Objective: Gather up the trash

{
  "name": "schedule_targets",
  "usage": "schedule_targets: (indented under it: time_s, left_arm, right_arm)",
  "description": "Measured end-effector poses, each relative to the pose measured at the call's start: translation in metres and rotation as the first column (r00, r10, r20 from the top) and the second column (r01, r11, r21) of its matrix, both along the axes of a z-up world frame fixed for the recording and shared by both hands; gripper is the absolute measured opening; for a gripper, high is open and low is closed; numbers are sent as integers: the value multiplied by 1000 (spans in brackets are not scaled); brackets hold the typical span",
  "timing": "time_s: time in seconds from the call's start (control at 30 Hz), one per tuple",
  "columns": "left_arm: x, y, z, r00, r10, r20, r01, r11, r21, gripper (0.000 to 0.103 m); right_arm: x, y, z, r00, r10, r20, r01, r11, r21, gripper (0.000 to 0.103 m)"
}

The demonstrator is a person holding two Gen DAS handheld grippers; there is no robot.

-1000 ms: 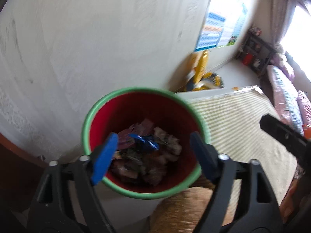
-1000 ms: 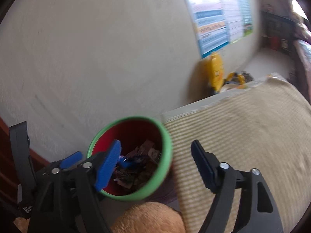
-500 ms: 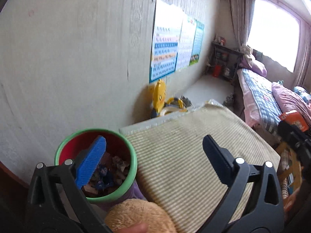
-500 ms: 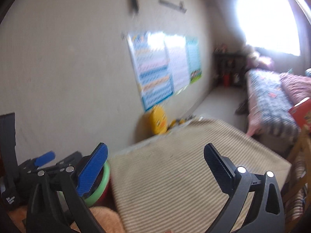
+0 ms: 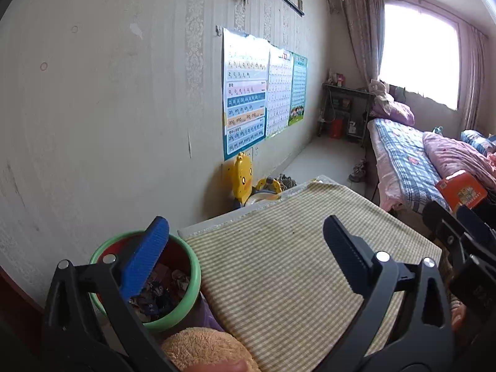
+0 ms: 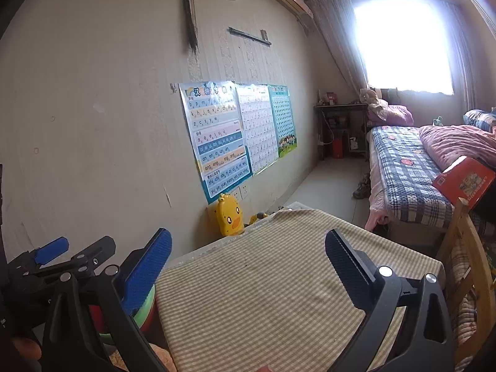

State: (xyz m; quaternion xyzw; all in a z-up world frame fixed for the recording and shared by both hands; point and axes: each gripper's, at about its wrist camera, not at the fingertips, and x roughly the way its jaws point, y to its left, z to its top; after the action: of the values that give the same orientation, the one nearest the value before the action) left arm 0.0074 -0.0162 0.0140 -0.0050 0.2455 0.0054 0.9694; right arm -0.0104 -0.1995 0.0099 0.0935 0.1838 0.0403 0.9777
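A red bin with a green rim [image 5: 186, 291] stands beside the table, against the wall, and holds several crumpled wrappers [image 5: 164, 288]. My left gripper [image 5: 245, 248] is open and empty, raised over the near left part of the table and the bin's edge. My right gripper [image 6: 248, 260] is open and empty above the table. A sliver of the bin's rim [image 6: 145, 307] shows behind its left finger. The left gripper also shows in the right wrist view [image 6: 55, 257], at the far left.
The table [image 5: 294, 263] has a green checked cloth. A tan plush thing [image 5: 204, 350] lies at the near edge. A yellow duck toy [image 5: 241, 176] stands by the wall with posters [image 5: 248, 99]. A bed [image 5: 409, 158] and a wooden chair [image 6: 465, 260] are at the right.
Both grippers have lifted up and away from over the bin and now point across the table toward the room. The bin has slid to the lower left of both views.
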Motion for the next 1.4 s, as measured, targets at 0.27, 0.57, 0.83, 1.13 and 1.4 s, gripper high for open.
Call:
schedule_targets:
  time_s: [0.27, 0.57, 0.83, 1.13, 1.4]
  left_arm:
    - [3, 4, -5, 999, 13, -33, -13, 1000, -9, 98]
    - [6, 10, -11, 998, 14, -58, -15, 1000, -19, 98]
    - [9, 12, -14, 997, 16, -71, -17, 1000, -21, 98]
    - [11, 11, -18, 996, 8, -84, -9, 1000, -16, 98]
    - [15, 8, -25, 993, -2, -119, 1, 1000, -15, 98]
  right_arm:
    - [1, 8, -1, 1000, 2, -8, -3, 1000, -7, 96]
    - [3, 11, -5, 1000, 6, -25, -6, 1000, -13, 96]
    - [6, 14, -7, 999, 13, -43, -13, 1000, -12, 96]
    - [8, 14, -11, 998, 11, -65, -11, 1000, -6, 96]
    - [18, 11, -26, 993, 11, -121, -9, 1000, 20, 96]
